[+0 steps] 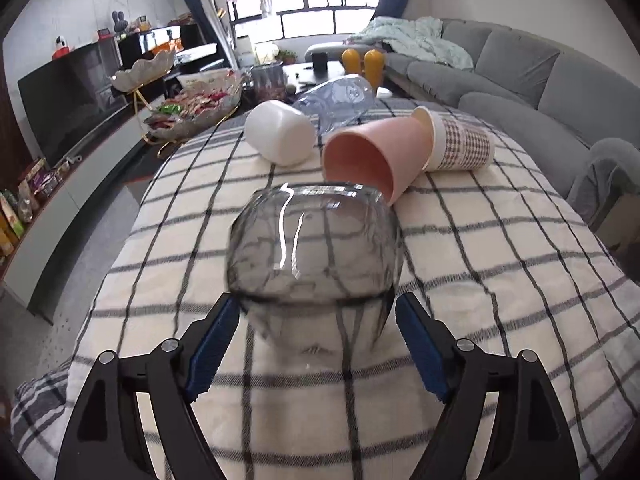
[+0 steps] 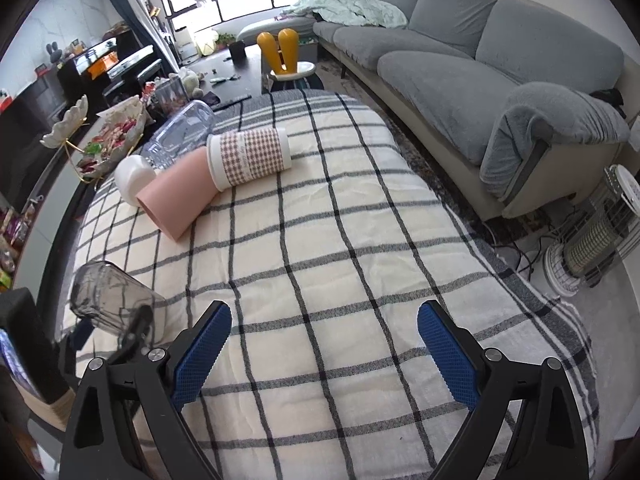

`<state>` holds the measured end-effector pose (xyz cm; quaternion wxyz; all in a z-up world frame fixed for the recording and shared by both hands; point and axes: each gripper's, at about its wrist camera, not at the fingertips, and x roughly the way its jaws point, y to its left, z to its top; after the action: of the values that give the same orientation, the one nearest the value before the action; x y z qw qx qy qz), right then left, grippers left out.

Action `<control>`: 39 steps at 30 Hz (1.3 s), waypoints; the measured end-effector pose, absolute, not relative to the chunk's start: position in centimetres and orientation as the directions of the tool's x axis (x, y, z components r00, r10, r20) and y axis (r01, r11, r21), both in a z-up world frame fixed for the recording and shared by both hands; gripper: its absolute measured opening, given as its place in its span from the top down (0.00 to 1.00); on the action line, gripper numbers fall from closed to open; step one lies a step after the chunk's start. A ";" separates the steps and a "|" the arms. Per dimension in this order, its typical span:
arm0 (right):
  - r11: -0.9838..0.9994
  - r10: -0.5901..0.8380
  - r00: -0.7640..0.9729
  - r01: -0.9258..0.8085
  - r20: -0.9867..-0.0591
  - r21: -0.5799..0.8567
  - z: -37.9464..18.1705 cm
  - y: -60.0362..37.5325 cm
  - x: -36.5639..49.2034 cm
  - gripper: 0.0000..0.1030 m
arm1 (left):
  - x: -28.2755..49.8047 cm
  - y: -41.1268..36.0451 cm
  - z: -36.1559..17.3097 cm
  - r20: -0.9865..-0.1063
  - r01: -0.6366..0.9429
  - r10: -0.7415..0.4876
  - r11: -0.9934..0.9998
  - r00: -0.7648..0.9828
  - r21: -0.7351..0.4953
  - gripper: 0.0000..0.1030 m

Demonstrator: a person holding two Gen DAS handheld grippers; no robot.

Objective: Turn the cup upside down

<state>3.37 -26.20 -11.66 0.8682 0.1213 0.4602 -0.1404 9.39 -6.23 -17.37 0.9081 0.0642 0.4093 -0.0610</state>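
Cream tablecloth (image 2: 360,240) crossed by dark grey checks. Smoky clear glass cup (image 1: 312,248). Salmon-pink cup (image 1: 368,152); white cup (image 1: 280,132); white paper cup (image 1: 460,144) banded in maroon houndstooth. Grey sofa (image 2: 500,48), pale mint blanket (image 2: 352,4). Black hand-held gripper (image 2: 324,336) frames, blue textured pads (image 2: 444,344).

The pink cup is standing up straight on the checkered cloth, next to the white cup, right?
Not quite. The pink cup is lying on its side on the checkered cloth, next to the white cup. The left wrist view shows its open mouth facing sideways.
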 end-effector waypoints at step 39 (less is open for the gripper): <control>0.965 -0.230 0.718 0.254 -0.657 -0.061 1.2 -20.4 -3.8 0.07 | -1.1 0.3 -1.5 -0.762 0.048 -0.055 0.998 0.646 -0.032 0.17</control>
<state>-3.83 -20.43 1.21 0.9267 0.0169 0.3520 -0.1306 -1.12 0.29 -1.55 0.9071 -0.0043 0.4200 -0.0283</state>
